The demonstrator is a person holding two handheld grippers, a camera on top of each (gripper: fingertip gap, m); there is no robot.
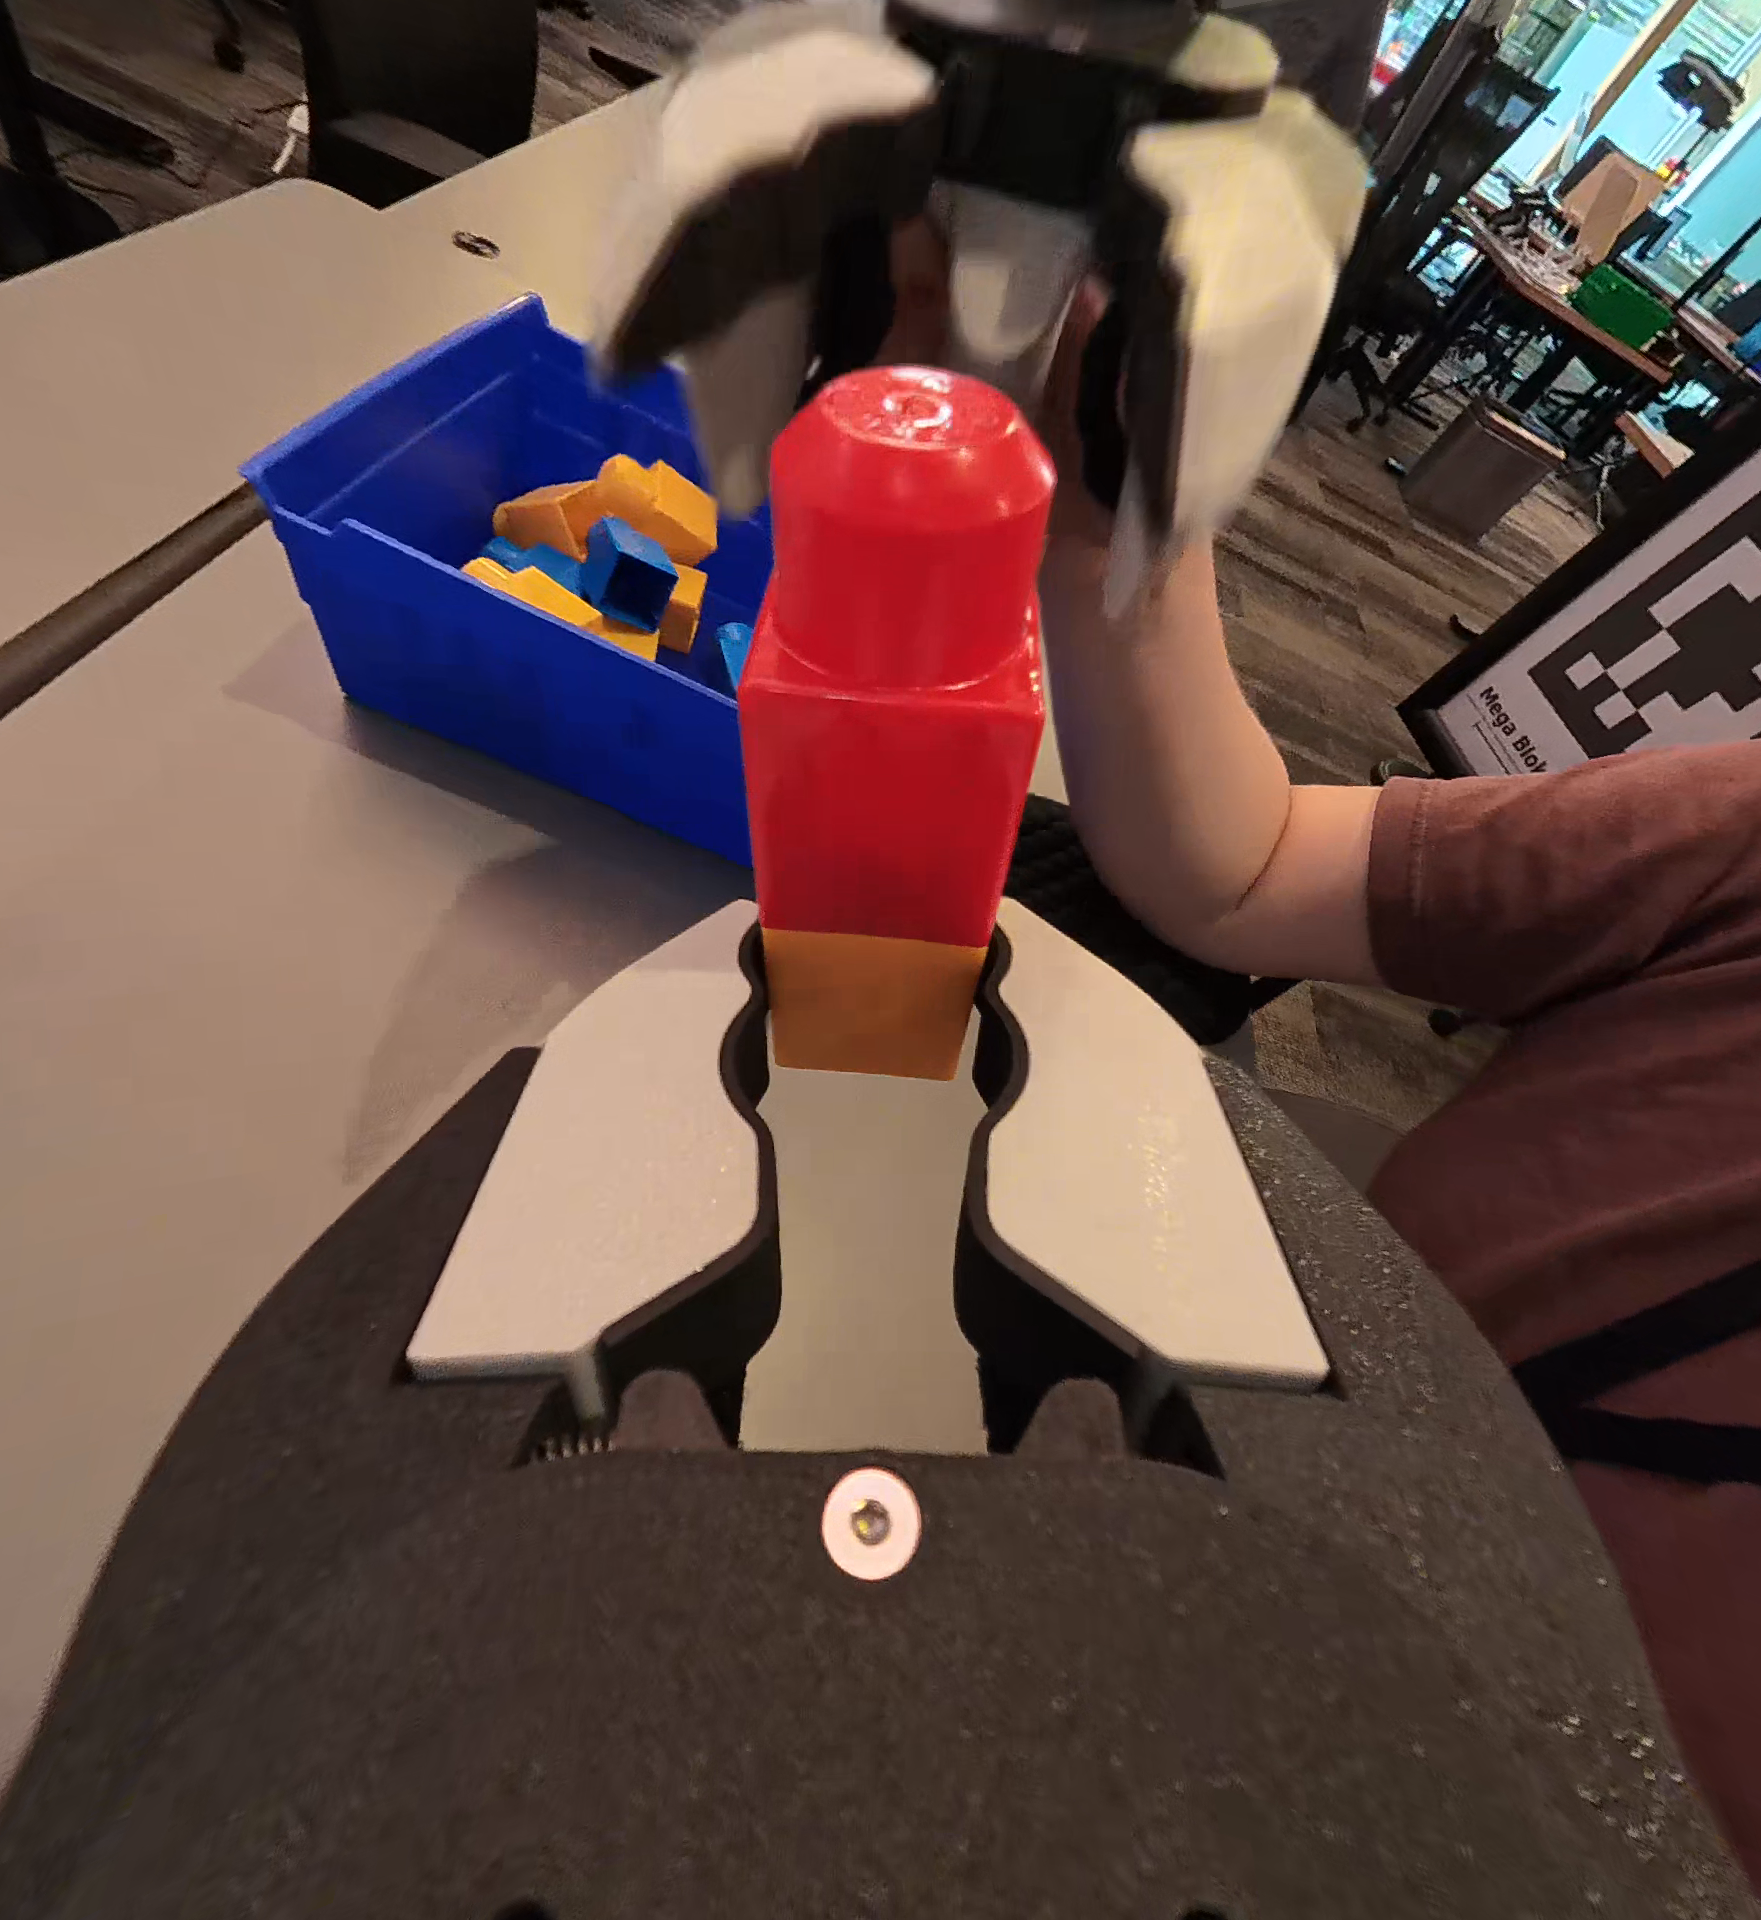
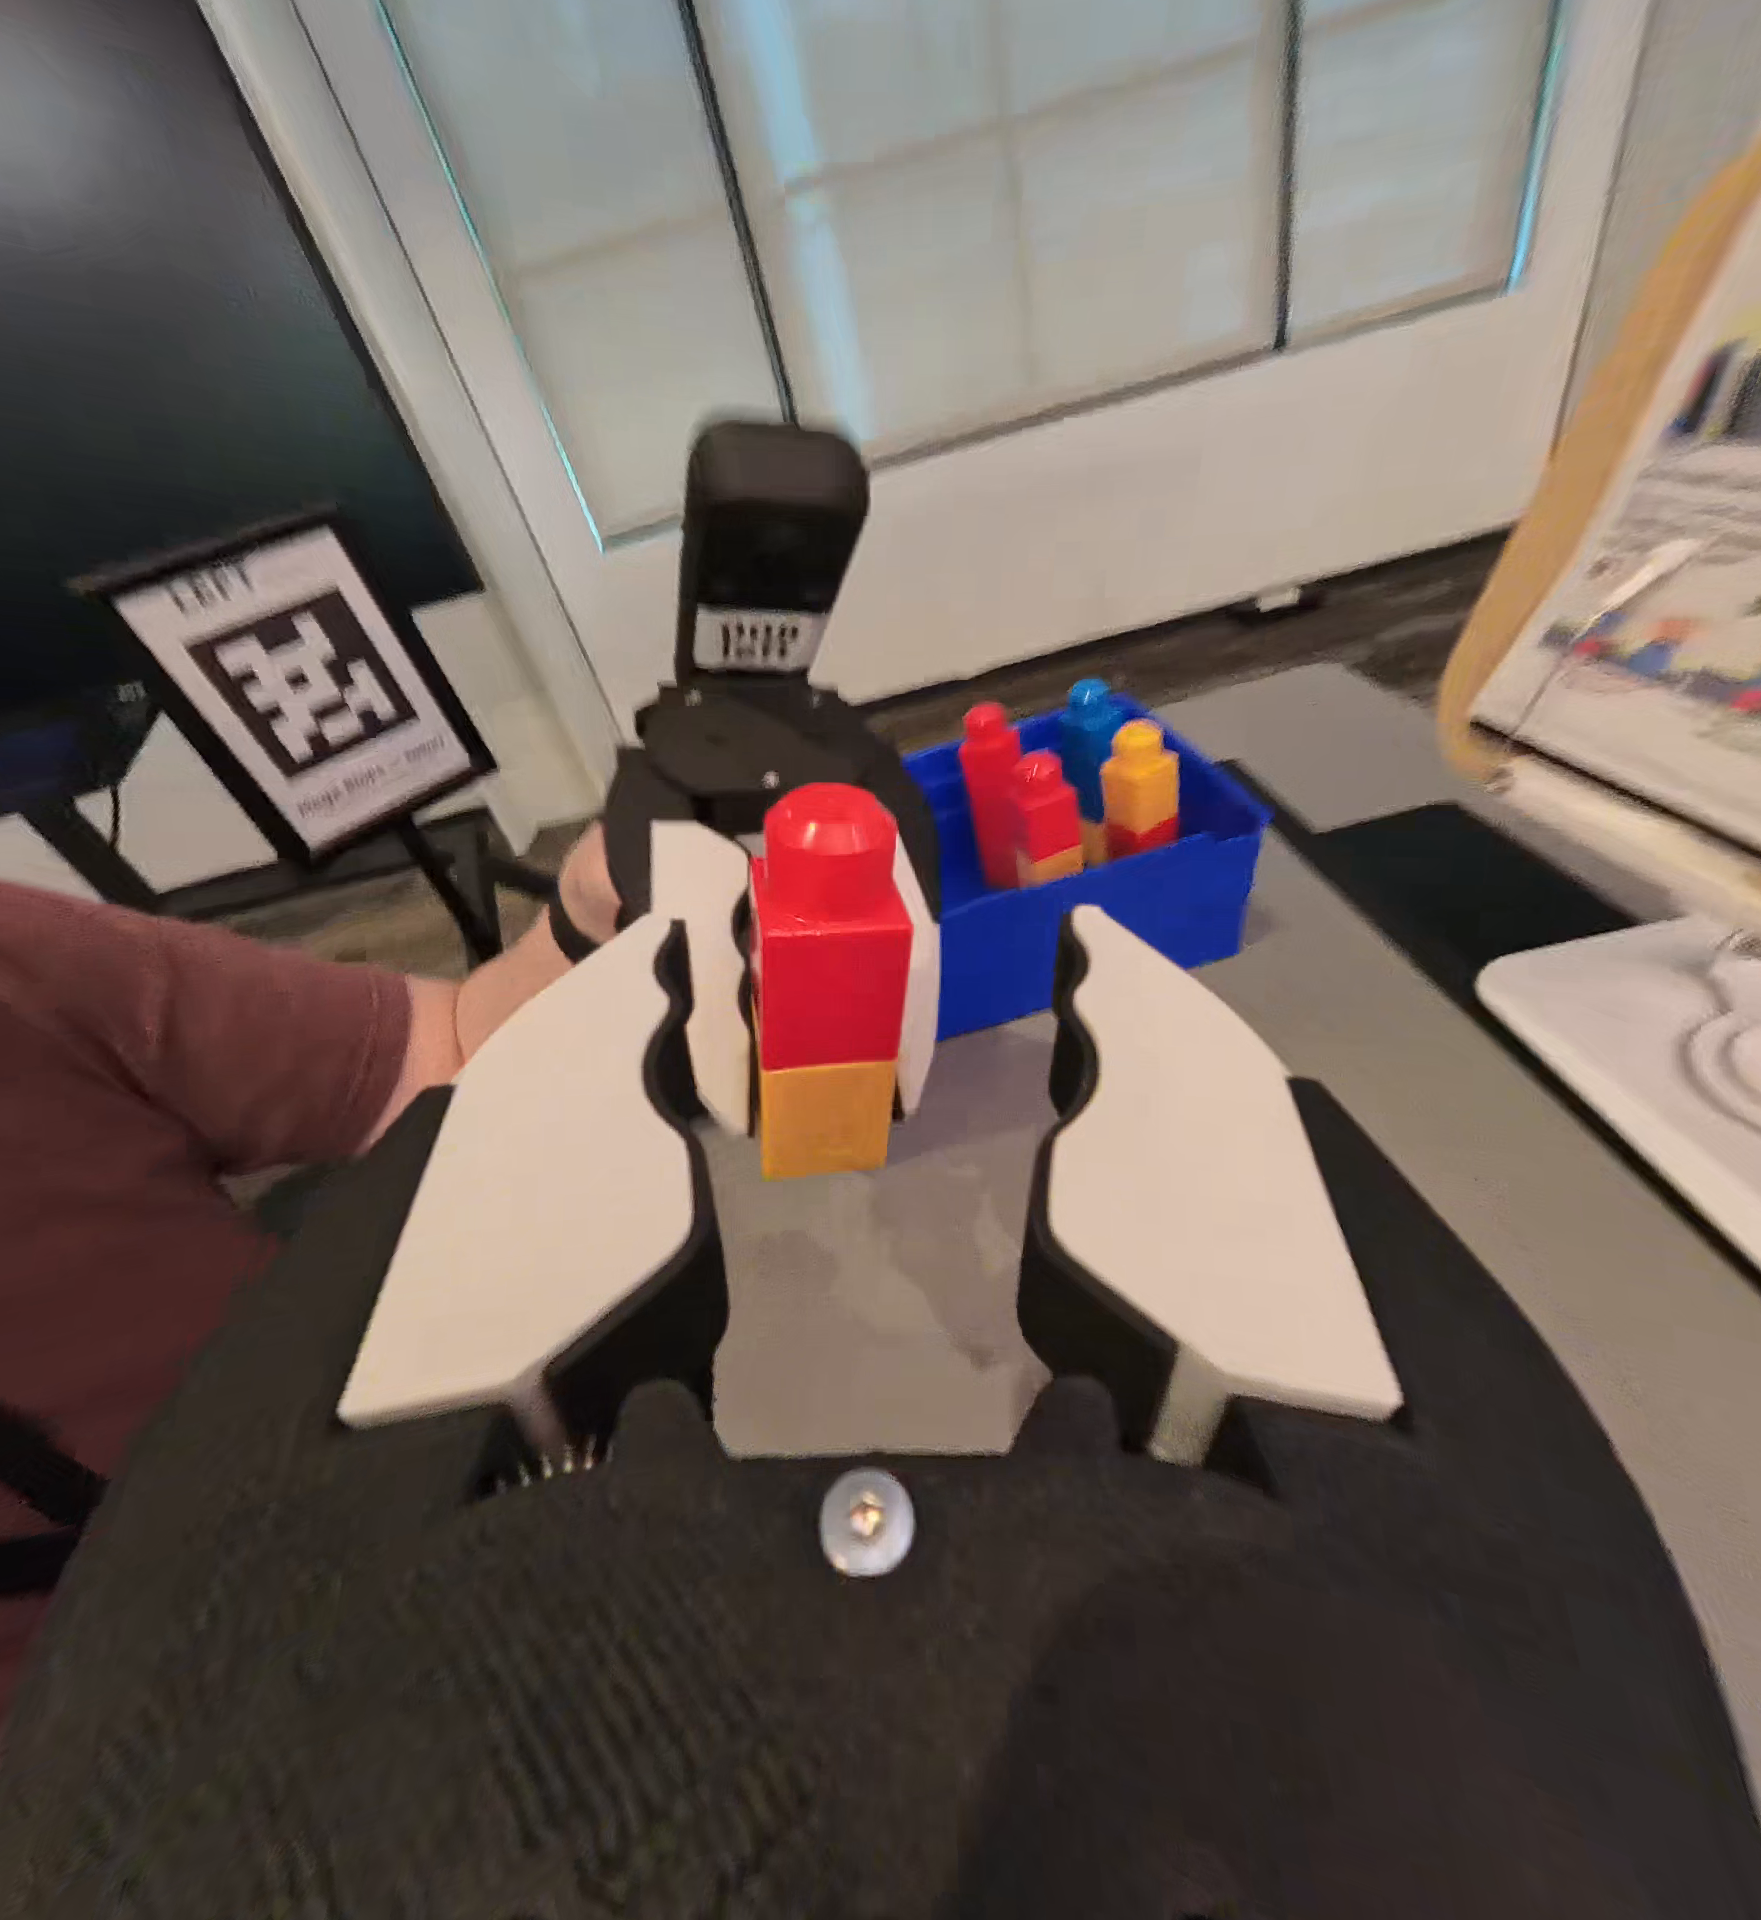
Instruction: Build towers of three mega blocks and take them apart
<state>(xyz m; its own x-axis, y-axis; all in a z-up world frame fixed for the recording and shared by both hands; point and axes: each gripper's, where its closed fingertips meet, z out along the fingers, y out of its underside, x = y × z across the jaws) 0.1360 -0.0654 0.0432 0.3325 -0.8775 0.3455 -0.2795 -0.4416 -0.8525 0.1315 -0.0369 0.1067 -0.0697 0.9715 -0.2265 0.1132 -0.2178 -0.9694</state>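
Left wrist view: left gripper (image 1: 871, 997) clamps the orange block (image 1: 865, 1013) under the red block (image 1: 891, 769), beside the bin (image 1: 502, 707). Right gripper (image 2: 871, 1023) gapes empty. Light, rigid, slick plastic; best gripped on flat sides.

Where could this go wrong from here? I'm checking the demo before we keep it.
1. The stack has only a red block on an orange block; the left hand-held gripper clamps just the orange one, so a sideways bump might tip the red one off.
2. The right hand-held gripper is open and blurred with motion beside the stack; it could knock it.
3. The blue bin of finished towers stands just behind and might get nudged.
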